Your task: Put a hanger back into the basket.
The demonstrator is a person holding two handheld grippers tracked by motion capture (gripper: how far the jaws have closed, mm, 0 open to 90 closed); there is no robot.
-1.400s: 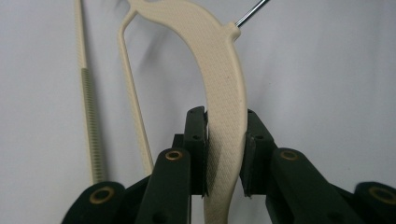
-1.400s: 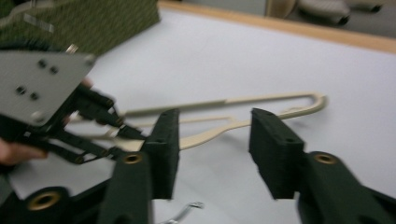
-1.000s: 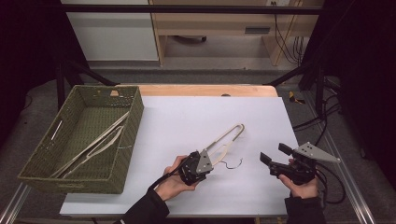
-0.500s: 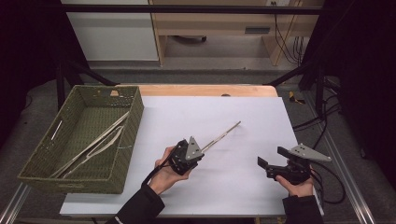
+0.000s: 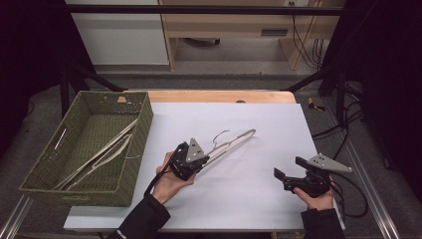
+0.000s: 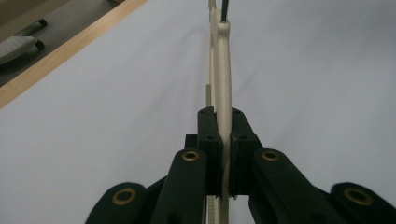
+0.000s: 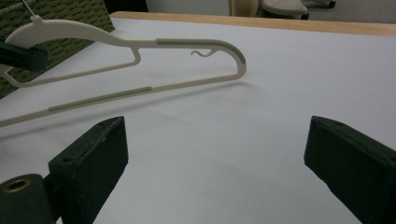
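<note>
A: Where does the work stand?

B: The left gripper [image 5: 199, 162] has its jaws pinched tight on a cream plastic hanger [image 5: 233, 143], gripping it near the hook end. The left gripper view shows the hanger [image 6: 223, 88] squeezed between the two black jaws, running away from the camera over the white table cover [image 5: 249, 194].

A: Is the hanger off the table?

B: It looks lifted at the held end; the far end points toward the back of the table and casts a shadow beneath it in the right gripper view, where the hanger [image 7: 140, 44] seems to hover over the sheet.

A: And the other hand?

B: The right gripper [image 5: 284, 175] rests near the table's right edge, well apart from the hanger, its jaws spread wide with nothing between them.

A: What is done, what remains?

B: The green woven basket [image 5: 142, 124] at the left already holds what look like two similar hangers [image 5: 97, 154]. This one is picked up but not yet carried over, so, judging by that, moving it to the basket and releasing it are left.
</note>
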